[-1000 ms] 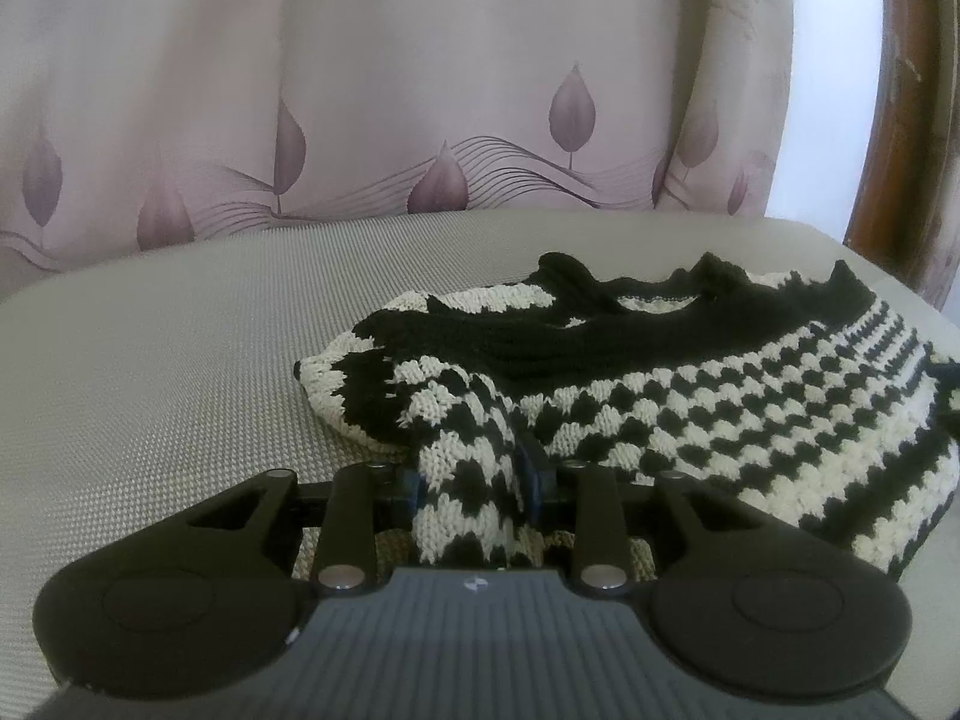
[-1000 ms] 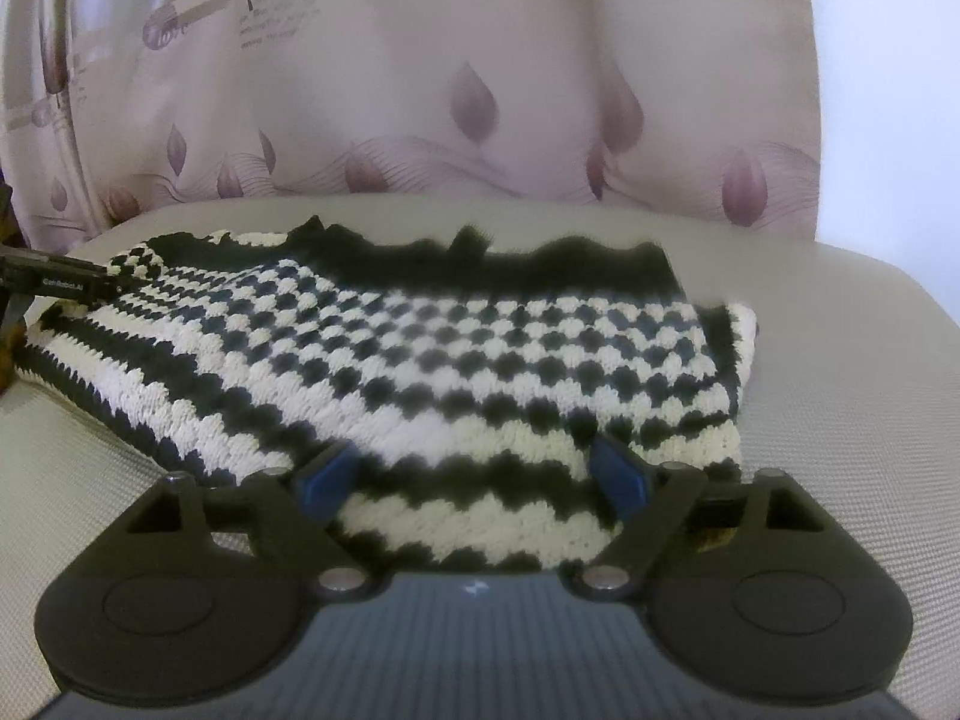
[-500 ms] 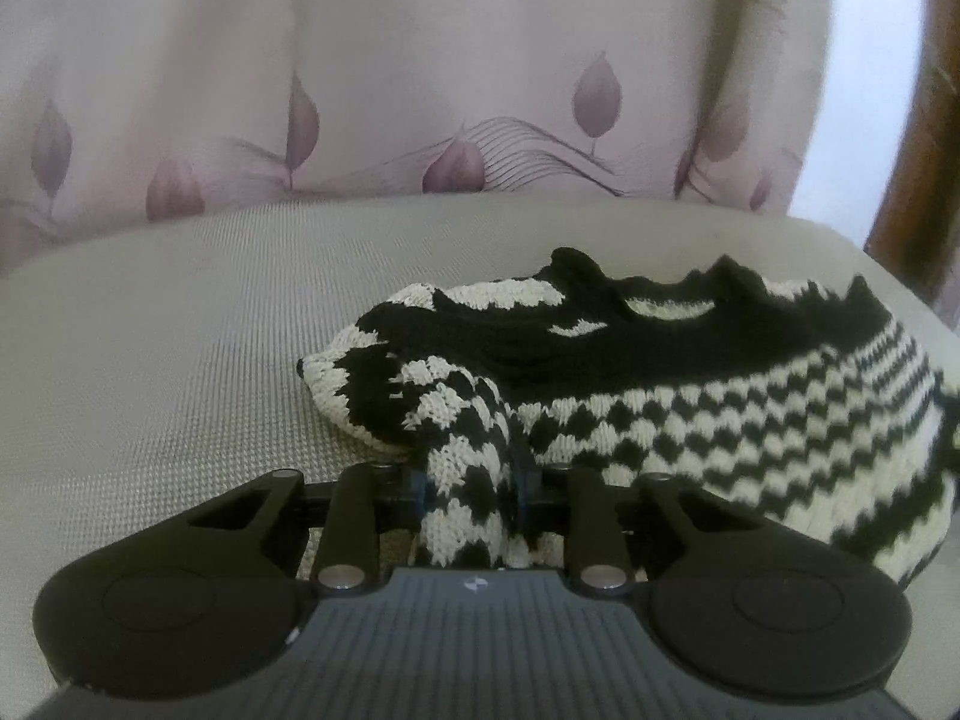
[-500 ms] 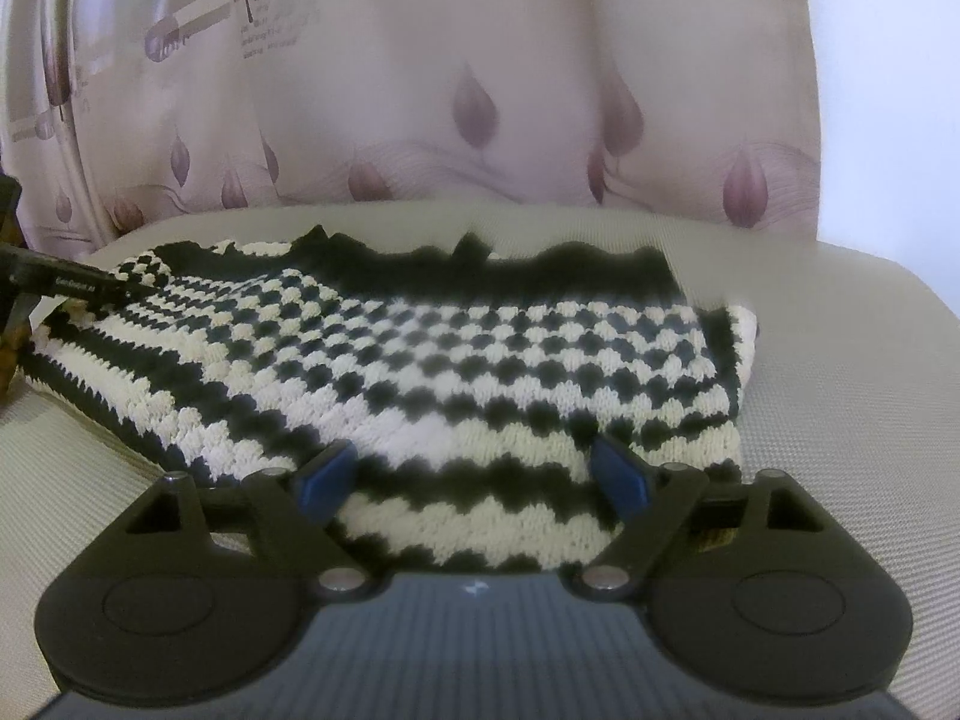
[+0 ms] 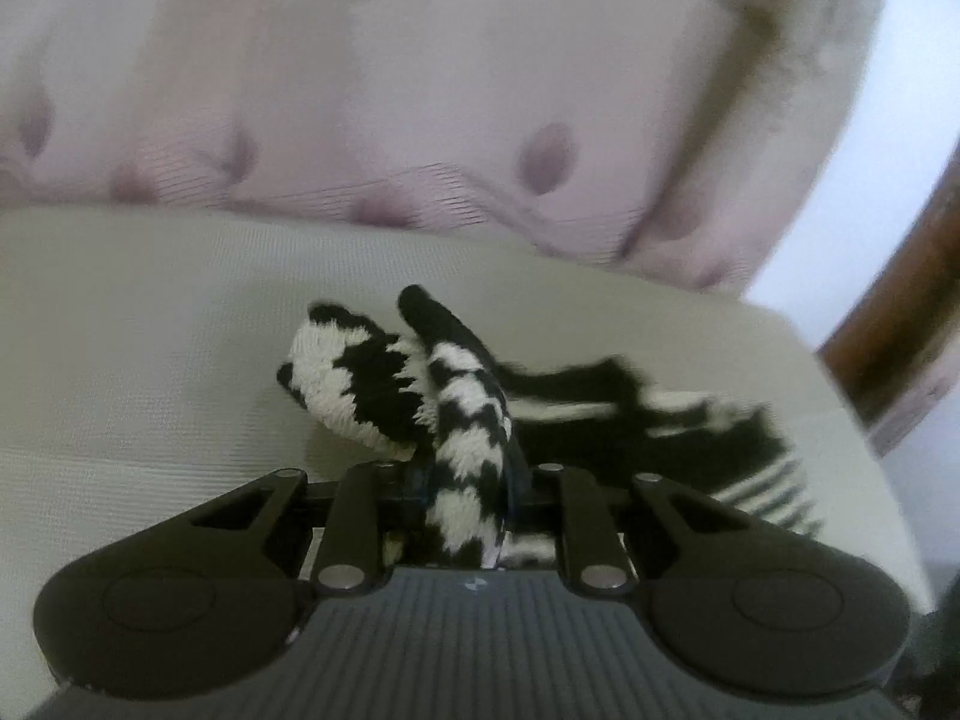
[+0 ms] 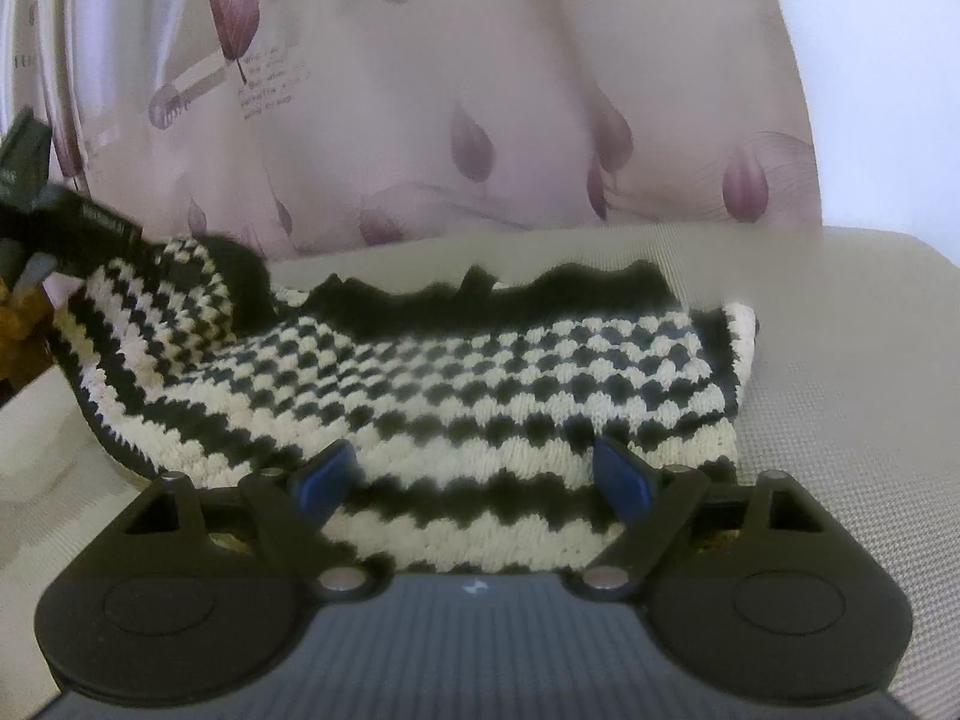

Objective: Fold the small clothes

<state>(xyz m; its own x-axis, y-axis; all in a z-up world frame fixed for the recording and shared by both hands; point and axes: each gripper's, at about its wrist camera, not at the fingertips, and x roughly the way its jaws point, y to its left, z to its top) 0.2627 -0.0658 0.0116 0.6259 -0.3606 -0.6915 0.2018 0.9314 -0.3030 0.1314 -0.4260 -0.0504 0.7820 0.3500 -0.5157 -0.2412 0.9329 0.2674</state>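
Left claw point(image 5: 465, 480): jaws closing, knit fabric pinched between them, tilted downward. Right claw point(image 6: 474, 480): jaws spread wide, pads gripping nothing.

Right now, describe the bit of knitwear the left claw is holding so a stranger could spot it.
On the pale grey cushion before the leaf-print curtain lies a black-and-cream checked knit garment. At its far left, one narrow end is raised between the closing left claw; the rest lies flat.
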